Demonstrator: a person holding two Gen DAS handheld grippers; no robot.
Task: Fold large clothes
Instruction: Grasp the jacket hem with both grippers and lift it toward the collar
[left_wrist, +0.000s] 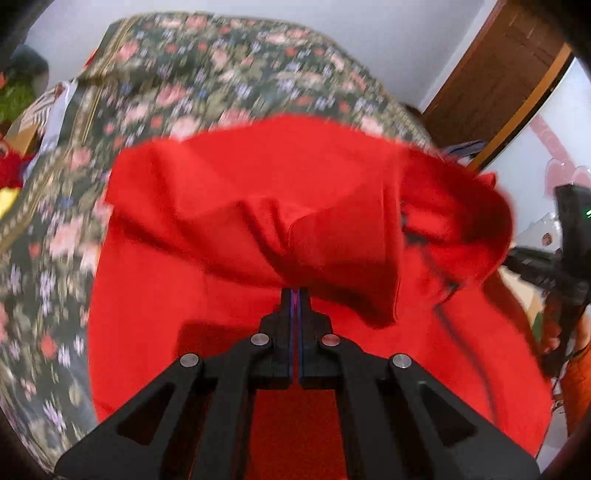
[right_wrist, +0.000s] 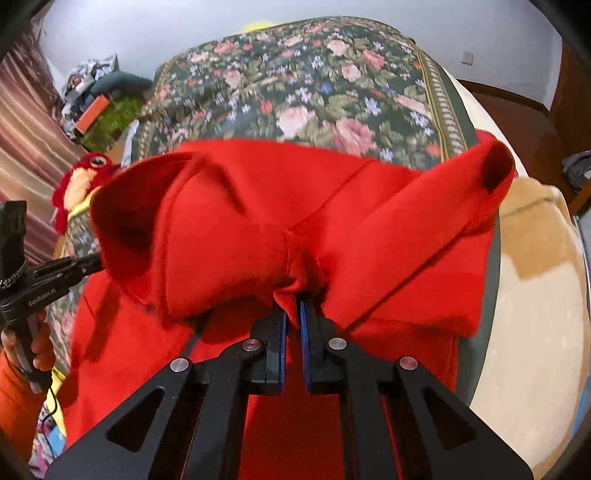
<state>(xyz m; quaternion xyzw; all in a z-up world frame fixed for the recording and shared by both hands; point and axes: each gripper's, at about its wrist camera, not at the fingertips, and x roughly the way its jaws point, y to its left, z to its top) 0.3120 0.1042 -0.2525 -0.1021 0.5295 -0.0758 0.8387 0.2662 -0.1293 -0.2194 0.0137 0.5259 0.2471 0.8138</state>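
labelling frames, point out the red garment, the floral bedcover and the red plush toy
red garment (right_wrist: 388, 236): right wrist view, lifted folded layer
floral bedcover (right_wrist: 314, 96): right wrist view, bare patterned middle
red plush toy (right_wrist: 79, 181): right wrist view, its head

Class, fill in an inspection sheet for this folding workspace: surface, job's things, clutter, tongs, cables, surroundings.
Surface: floral bedspread covers the bed; beige blanket at its right side.
Job's things: red garment spread on the bed, part lifted and bunched.
Clutter: red plush toy and a pile of boxes and bags beside the bed.
Tongs: left tongs shut on the red garment; right tongs shut on bunched red cloth.
Cables: thin cord hanging below the left handle.
Surroundings: pale wall, wooden door.
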